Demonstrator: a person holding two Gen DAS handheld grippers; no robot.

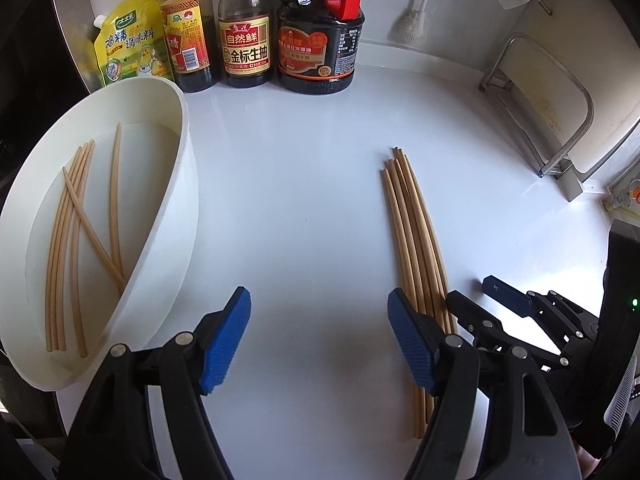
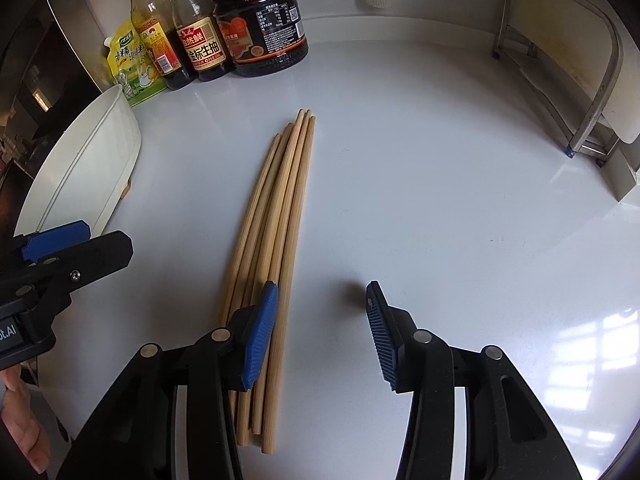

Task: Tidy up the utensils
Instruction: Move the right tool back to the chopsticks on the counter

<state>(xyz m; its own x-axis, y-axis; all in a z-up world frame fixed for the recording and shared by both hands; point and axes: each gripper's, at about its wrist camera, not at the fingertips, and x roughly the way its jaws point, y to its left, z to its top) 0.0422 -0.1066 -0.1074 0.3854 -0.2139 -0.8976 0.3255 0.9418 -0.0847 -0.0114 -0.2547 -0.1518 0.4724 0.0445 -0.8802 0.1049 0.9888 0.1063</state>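
Hiding the chopstick bundle's near ends, both the left tool and the right tool gape empty; six chopsticks in the tub.

The soy bottle label reads "自然鲜" and "金标生抽". The yellow pouch reads "鸡精调味料". The left claw's body shows "t.AI".

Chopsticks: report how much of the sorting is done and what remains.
Done: several chopsticks already lie in the white tray. In hand: nothing; the left claw and right claw both hang open over the counter, by the loose bundle. Left: that whole bundle on the counter has yet to go into the tray.
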